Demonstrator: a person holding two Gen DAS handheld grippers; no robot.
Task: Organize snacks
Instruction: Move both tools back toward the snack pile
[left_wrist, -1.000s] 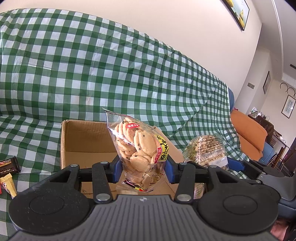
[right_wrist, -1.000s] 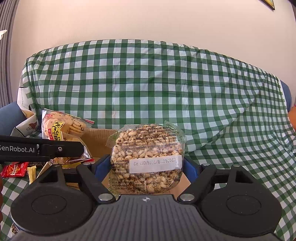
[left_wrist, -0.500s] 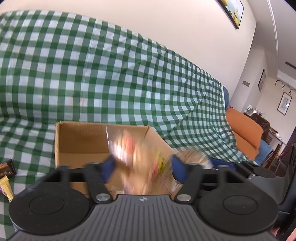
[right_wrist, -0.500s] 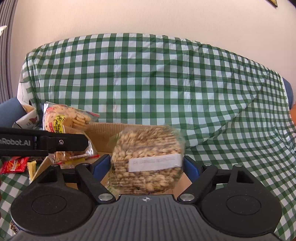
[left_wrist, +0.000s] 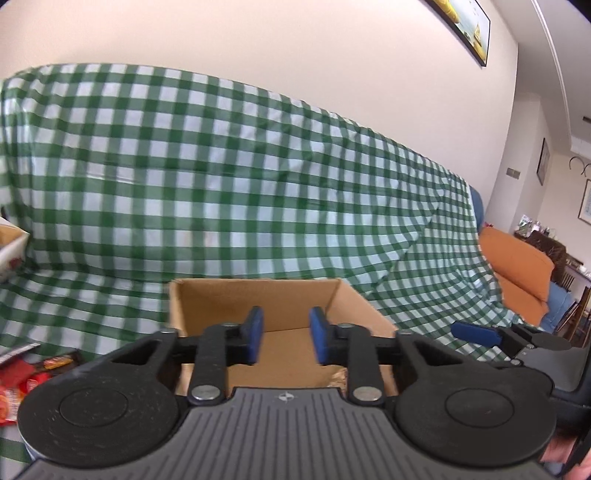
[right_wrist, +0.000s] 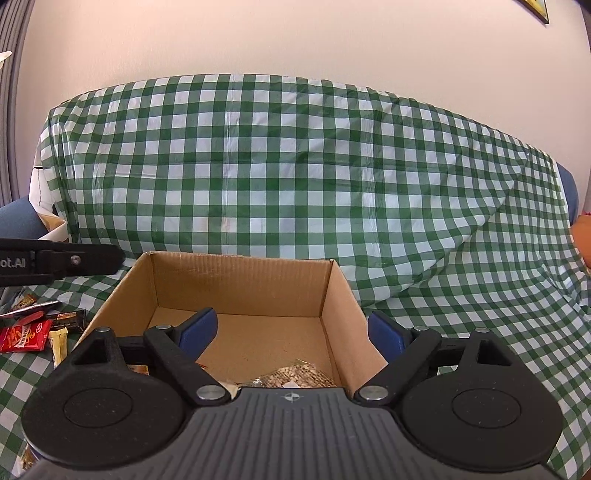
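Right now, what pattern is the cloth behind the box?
Green-and-white checked cloth; clearest in the right wrist view.

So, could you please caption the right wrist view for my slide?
Open right gripper over a cardboard box holding a snack bag.

**Snacks in and beside my box**

The open cardboard box (right_wrist: 240, 284) stands upright before me. At its near edge a clear bag of pale puffed snacks (right_wrist: 295, 374) lies flat inside. Red and dark snack packets (right_wrist: 26, 334) lie outside, left.
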